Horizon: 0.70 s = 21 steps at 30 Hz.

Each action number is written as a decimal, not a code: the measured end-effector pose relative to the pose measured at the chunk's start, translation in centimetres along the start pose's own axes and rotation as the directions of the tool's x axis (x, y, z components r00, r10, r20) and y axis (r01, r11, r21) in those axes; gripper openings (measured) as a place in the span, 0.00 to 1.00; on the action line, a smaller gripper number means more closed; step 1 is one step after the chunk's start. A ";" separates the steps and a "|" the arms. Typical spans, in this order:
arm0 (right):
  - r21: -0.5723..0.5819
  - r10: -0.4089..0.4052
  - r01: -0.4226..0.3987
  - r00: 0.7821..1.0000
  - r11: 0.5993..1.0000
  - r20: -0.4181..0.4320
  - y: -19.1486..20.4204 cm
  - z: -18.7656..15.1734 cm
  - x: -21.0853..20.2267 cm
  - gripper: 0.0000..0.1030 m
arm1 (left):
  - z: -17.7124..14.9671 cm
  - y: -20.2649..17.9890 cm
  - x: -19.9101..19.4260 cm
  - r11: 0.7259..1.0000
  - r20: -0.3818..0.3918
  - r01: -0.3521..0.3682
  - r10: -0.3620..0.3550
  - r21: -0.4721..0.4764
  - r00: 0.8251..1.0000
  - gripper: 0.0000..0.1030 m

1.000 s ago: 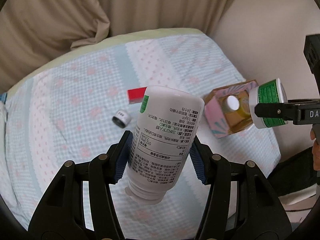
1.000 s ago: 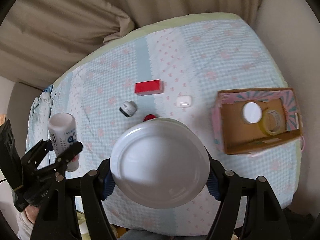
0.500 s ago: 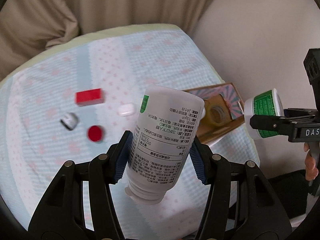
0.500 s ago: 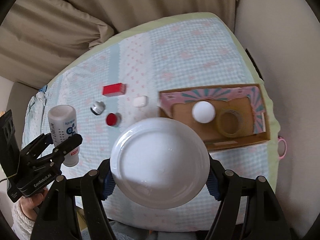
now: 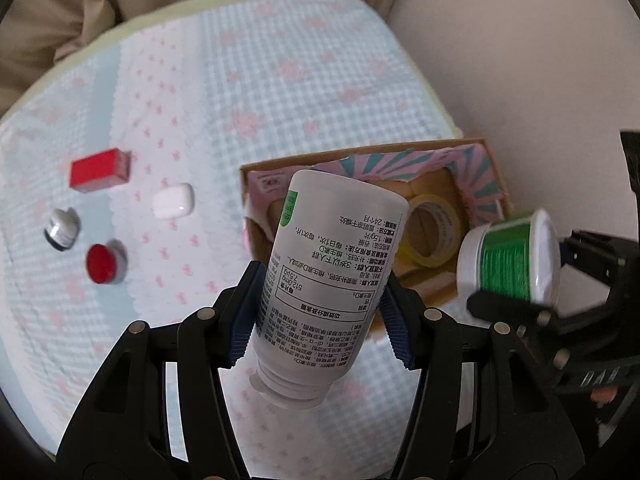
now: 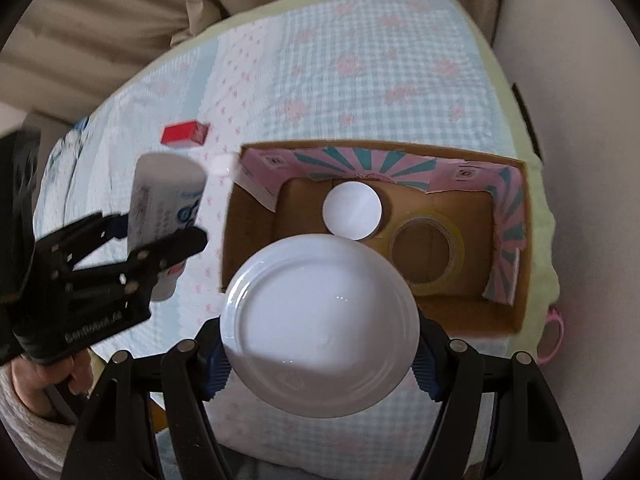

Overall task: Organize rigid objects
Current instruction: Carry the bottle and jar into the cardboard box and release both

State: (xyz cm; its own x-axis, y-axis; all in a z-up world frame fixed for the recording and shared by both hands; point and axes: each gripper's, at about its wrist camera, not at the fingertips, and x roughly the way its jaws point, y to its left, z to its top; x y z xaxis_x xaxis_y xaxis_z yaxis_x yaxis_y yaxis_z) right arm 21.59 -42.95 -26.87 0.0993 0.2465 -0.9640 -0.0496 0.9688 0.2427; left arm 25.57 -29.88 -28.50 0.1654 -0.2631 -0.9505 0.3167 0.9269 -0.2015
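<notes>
My left gripper point(image 5: 316, 320) is shut on a white printed bottle point(image 5: 332, 264), held neck toward the camera above the near left corner of the cardboard box point(image 5: 492, 168). My right gripper point(image 6: 320, 356) is shut on a green-labelled white jar point(image 6: 320, 336), whose round lid faces the camera over the box point(image 6: 508, 248). The left wrist view has that jar point(image 5: 508, 256) at the right. Beside the box, the right wrist view shows the left gripper point(image 6: 160, 240) with its bottle point(image 6: 164, 204). Inside the box lie a white-lidded jar point(image 6: 352, 210) and a tape roll point(image 6: 428, 256).
On the checked bedspread left of the box lie a red box point(image 5: 100, 170), a white case point(image 5: 173, 200), a small silver-capped bottle point(image 5: 62, 228) and a red-topped round piece point(image 5: 103, 264). A pink ring point(image 6: 554, 336) hangs at the bed's right edge. Curtains and wall lie beyond.
Both grippers have travelled right and downward with their loads. The box, earlier off to the right, now lies directly under the jar and beside the bottle.
</notes>
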 end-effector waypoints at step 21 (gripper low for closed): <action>-0.106 0.036 -0.034 0.999 0.994 0.018 -1.5 -0.6 9.5 0.68 | 3.2 0.4 9.0 0.996 -0.091 -0.081 0.076 -0.048 0.993 0.74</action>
State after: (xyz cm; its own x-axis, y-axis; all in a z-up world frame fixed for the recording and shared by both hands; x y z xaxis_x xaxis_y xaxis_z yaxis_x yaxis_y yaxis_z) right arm 21.97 -42.07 -36.45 0.1152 0.2815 -0.9526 -0.1583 0.9520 0.2621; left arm 30.12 -32.76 -36.39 0.1030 -0.1664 -0.9807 0.2575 0.9567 -0.1353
